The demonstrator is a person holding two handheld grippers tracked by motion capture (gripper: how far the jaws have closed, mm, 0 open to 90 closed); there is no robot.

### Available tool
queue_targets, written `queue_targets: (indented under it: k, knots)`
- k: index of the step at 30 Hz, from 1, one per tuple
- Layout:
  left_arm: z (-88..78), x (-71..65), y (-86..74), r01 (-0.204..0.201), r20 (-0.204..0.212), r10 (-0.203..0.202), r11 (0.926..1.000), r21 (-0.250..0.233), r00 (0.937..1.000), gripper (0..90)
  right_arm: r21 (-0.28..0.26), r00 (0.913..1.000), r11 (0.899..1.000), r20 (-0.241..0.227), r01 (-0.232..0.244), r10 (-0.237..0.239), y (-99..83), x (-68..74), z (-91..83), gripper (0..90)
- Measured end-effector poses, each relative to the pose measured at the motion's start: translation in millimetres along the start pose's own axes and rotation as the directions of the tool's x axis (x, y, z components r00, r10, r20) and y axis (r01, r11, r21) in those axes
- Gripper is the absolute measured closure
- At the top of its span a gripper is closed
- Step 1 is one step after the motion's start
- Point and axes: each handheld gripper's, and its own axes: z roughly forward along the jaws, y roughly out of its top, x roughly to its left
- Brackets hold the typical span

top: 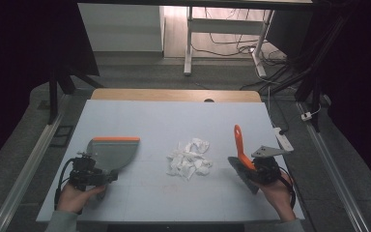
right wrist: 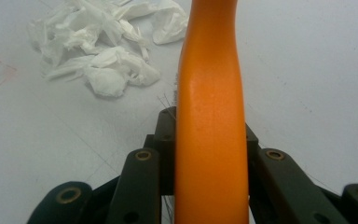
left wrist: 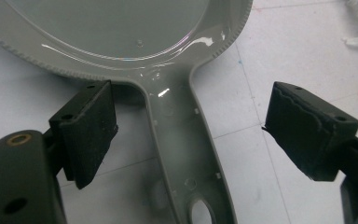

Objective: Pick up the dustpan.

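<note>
A grey dustpan (top: 113,152) with an orange front lip lies flat on the pale tabletop (top: 174,121) at the left. My left gripper (top: 104,175) is at its handle. In the left gripper view the grey handle (left wrist: 182,140) runs between the two pads, which stand apart from it on both sides, so my left gripper (left wrist: 186,126) is open. At the right, my right gripper (top: 251,166) is shut on a brush with an orange handle (top: 240,142). That handle (right wrist: 212,116) rises straight up between the jaws. A pile of crumpled white paper scraps (top: 190,158) lies mid-table between the two tools.
A white power strip (top: 282,137) lies at the table's right edge. Beyond the wooden far edge (top: 174,95) stand white desk legs (top: 188,48) and floor cables. The paper scraps (right wrist: 102,46) lie ahead and left of the brush handle.
</note>
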Motion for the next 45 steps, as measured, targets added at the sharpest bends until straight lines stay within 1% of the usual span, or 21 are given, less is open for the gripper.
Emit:
queue_targets:
  k: [2,9,14,15,19,22,28,30,31,32,34,35,36,41,43,45]
  knots:
    - [0.4,0.3,-0.3,0.012,-0.007,-0.012,0.9999,0.003,0.9999,17.7,0.004,1.0,1.0,0.001,-0.001,0.001,-0.4,-0.3,0.5,71.3]
    - [-0.2,1.6,-6.0,0.017,-0.012,-0.017,0.9997,0.015,0.9998,18.4,0.004,1.0,1.0,0.002,-0.001,0.001,-0.6,-0.2,0.4,71.3]
    - [7.8,2.8,-6.4,0.029,-0.009,-0.029,0.9989,0.037,0.9995,18.7,0.007,1.0,1.0,0.005,0.0,0.0,-0.8,0.1,1.1,71.3]
    - [9.2,2.8,-6.3,0.026,-0.01,-0.026,0.9988,0.04,0.9996,18.8,0.008,1.0,1.0,0.005,0.0,-0.001,-0.8,0.2,1.1,71.3]
    - [15.5,3.7,-5.2,0.042,-0.009,-0.041,0.9985,0.035,0.9991,21.6,0.01,1.0,1.0,0.009,-0.004,0.004,-0.5,-0.1,1.5,71.3]
    - [20.0,4.7,-5.2,0.052,-0.011,-0.051,0.998,0.037,0.9986,26.3,0.01,0.9998,1.0,0.015,-0.01,0.01,-0.9,-1.0,1.5,71.3]
    - [19.6,7.8,-5.2,0.076,-0.022,-0.076,0.9971,0.008,0.9969,32.4,0.017,0.9998,1.0,0.014,-0.013,0.013,-1.2,-1.5,2.2,71.3]
    - [19.7,8.3,-5.0,0.088,-0.025,-0.088,0.9961,0.001,0.9958,35.7,0.02,0.9998,1.0,0.015,-0.014,0.013,-1.4,-1.5,2.8,71.3]
    - [19.7,8.4,-5.0,0.093,-0.031,-0.093,0.9957,-0.002,0.9952,40.0,0.019,0.9998,1.0,0.017,-0.014,0.014,-1.4,-1.5,2.7,71.3]
    - [19.7,8.6,-5.0,0.097,-0.033,-0.098,0.9952,-0.006,0.9947,40.0,0.019,0.9998,1.0,0.017,-0.014,0.014,-1.4,-1.5,2.7,71.3]
    - [19.8,9.6,-5.1,0.106,-0.028,-0.107,0.9943,-0.012,0.9939,44.6,0.018,0.9997,1.0,0.017,-0.017,0.017,-1.4,-2.2,2.4,71.3]
    - [19.8,10.2,-5.1,0.112,-0.023,-0.112,0.9936,-0.015,0.9934,44.6,0.018,0.9997,1.0,0.017,-0.017,0.017,-1.4,-2.2,2.4,71.3]
    - [20.2,10.7,-5.1,0.12,-0.009,-0.12,0.9925,-0.02,0.9927,47.0,0.021,0.9996,1.0,0.018,-0.022,0.022,-1.7,-2.5,2.8,71.3]
    - [21.8,9.6,-5.0,0.129,0.004,-0.129,0.9913,-0.03,0.9917,54.3,0.03,0.9994,0.999,0.02,-0.028,0.027,-2.4,-3.4,3.7,71.3]
    - [22.1,9.2,-5.3,0.139,0.013,-0.139,0.9896,-0.037,0.9903,58.1,0.027,0.9994,0.999,0.021,-0.029,0.029,-2.4,-3.6,3.1,71.3]
    - [22.5,8.8,-5.4,0.145,0.017,-0.145,0.9886,-0.039,0.9893,58.7,0.026,0.9994,0.999,0.02,-0.03,0.029,-2.3,-3.7,2.8,71.3]
